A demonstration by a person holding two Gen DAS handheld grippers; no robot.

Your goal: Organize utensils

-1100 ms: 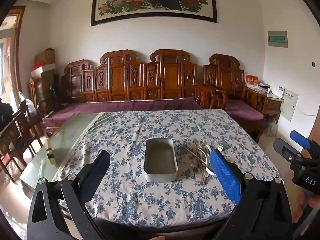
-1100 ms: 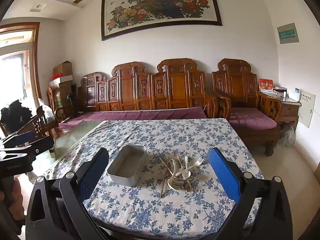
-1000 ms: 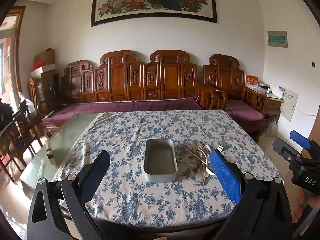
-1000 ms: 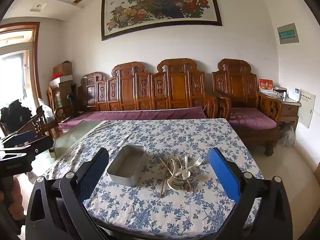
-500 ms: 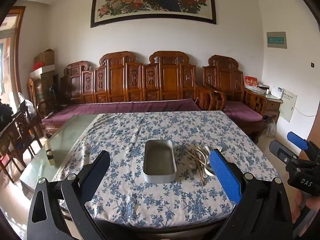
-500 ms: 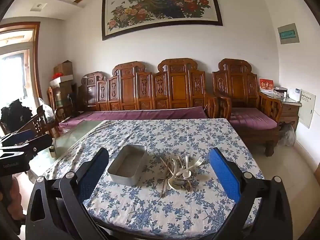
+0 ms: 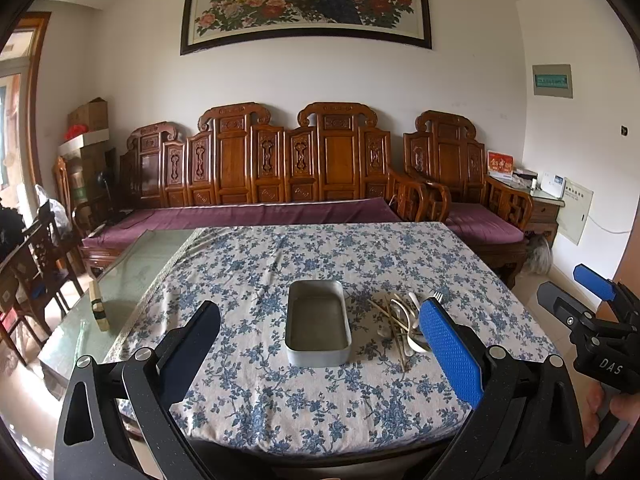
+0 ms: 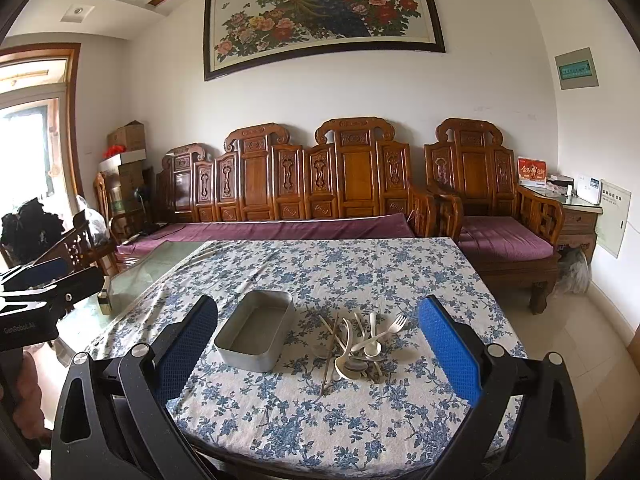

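Looking forward from the left wrist, the left hand-held gripper (image 7: 320, 340) hangs above the near edge of a tabletop (image 7: 280, 264) covered in a blue floral cloth, its jaws spread wide with nothing between them. Beyond the jaws, a metal tray (image 7: 317, 326) sits empty on the cloth. Just to its right lies a loose pile of utensils (image 7: 402, 326): pale spoons, a fork and wooden chopsticks, partly hidden behind the blue pad of one finger. At the far right edge the other gripper shows, held by a hand (image 7: 618, 412). A carved wooden sofa (image 7: 256, 168) stands behind the tabletop.

From the right wrist, the right hand-held gripper (image 8: 318, 344) is likewise wide open and grips nothing, hanging short of the tabletop (image 8: 360, 268). The tray (image 8: 256, 330) lies left of centre, and the utensils (image 8: 356, 346) are heaped just beside it, between the two fingers.
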